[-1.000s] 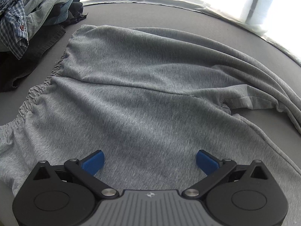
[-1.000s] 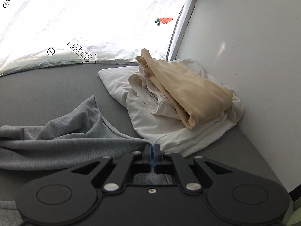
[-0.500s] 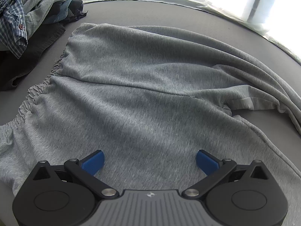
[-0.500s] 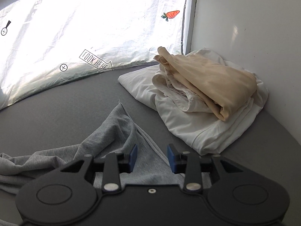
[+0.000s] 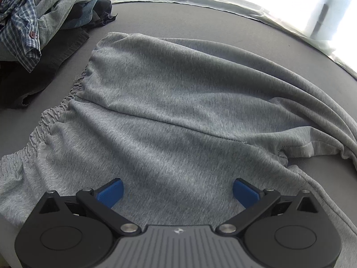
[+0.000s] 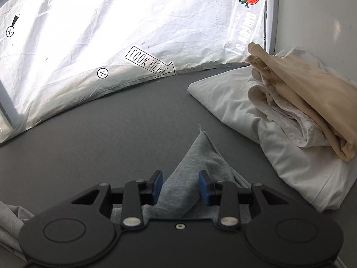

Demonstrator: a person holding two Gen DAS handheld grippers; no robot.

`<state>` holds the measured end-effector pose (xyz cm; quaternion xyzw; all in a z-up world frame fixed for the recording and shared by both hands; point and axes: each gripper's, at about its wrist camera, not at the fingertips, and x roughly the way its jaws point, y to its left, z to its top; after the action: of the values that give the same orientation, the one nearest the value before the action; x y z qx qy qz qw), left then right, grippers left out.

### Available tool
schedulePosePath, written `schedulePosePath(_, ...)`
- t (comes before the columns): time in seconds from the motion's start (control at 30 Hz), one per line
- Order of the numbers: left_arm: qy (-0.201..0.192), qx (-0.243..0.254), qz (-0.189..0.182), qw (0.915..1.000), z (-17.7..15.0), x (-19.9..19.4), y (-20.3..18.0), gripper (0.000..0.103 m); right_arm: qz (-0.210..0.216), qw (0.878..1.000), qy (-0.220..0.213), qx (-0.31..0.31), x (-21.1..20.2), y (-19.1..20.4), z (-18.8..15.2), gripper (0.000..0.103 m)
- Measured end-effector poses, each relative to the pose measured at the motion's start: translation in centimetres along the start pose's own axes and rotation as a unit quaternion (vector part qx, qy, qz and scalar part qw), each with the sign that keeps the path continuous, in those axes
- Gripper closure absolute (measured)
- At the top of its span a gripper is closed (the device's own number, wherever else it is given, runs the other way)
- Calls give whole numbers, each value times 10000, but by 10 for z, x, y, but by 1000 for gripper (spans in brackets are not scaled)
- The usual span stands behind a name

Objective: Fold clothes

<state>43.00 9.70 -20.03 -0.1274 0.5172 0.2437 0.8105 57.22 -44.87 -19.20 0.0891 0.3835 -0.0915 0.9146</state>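
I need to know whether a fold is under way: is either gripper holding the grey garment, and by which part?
Neither holds it. The left gripper is wide open above the grey garment; the right gripper is open, fabric between its fingers.

Between the wide-set jaws lies the heathered grey knit-jersey shorts point(image 5: 178, 116), soft and matt, the waistband puckered. The flat dark grey table surface point(image 6: 93, 138) ahead looks smooth and matt. Right of the other jaws, a beige cloth point(image 6: 312, 93) rests on crumpled white cotton point(image 6: 223, 93). Beyond hangs a thin, creased white sheet point(image 6: 111, 22).
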Motion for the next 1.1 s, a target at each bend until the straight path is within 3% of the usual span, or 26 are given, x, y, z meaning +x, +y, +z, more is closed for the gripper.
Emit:
schedulePosePath(0.23, -797, -555, 45, 9953, 64, -8, 21, 0, -218, 9983, -144, -525, 19, 9, 9, 59)
schedulePosePath(0.37, -852, -950, -20, 9918, 108, 14, 35, 0, -310, 9985, -19, -458, 34, 7, 14, 59)
schedulePosePath(0.5, -759, -1150, 6, 9905, 148, 41, 38, 0, -369, 9989, 134, -271, 46, 3, 19, 59)
schedulePosePath(0.63, -518, -1178, -347, 9911, 173, 62, 27, 0, -324, 9992, 205, 83, 54, -6, 25, 60)
schedulePosePath(0.77, -275, -912, 34, 9954, 178, 79, 7, 1, -372, 9985, 335, 206, 61, -11, 27, 67)
schedulePosePath(0.87, -279, -913, -58, 9954, 174, 85, 2, 2, -362, 9987, 332, 156, 61, -12, 28, 83)
schedulePosePath(0.93, -358, -894, -91, 9953, 169, 88, -1, 9, -383, 9988, 310, 53, 61, -12, 29, 97)
schedulePosePath(1.0, -624, -627, 186, 9959, 163, 86, -9, 18, -405, 9988, 261, -39, 61, -11, 30, 101)
schedulePosePath(1.07, -878, -495, 105, 9948, 159, 82, -12, 39, -491, 9987, 88, -51, 55, -11, 34, 102)
schedulePosePath(1.1, -974, -361, 101, 9945, 158, 79, -14, 64, -536, 9985, -42, -96, 51, -10, 38, 102)
